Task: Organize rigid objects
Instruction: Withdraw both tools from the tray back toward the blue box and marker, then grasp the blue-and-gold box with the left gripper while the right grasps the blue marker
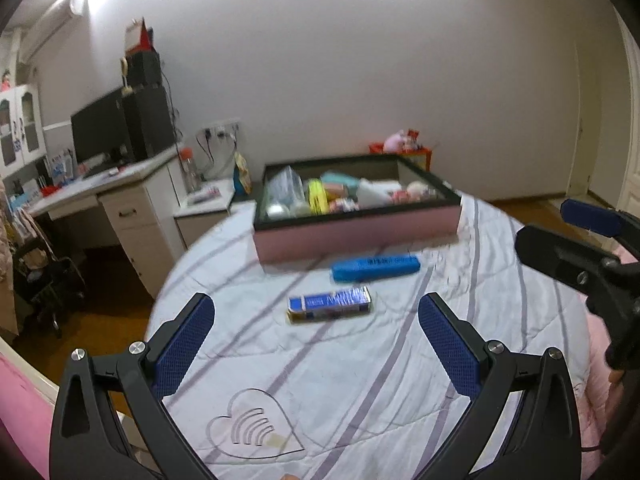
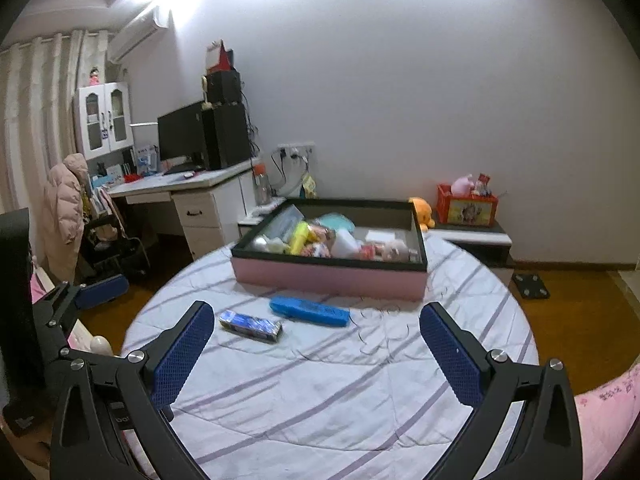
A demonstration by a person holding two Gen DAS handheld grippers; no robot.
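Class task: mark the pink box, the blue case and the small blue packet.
pink box (image 2: pixel 328 280), right wrist view, front wall.
blue case (image 2: pixel 310 311), right wrist view, middle.
small blue packet (image 1: pixel 329 304), left wrist view, top face.

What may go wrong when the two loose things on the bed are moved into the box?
The small blue pack and the blue case lie on a soft, wrinkled quilt, so an open tool may pinch fabric. The pink box already looks crowded, so added items might sit on others.
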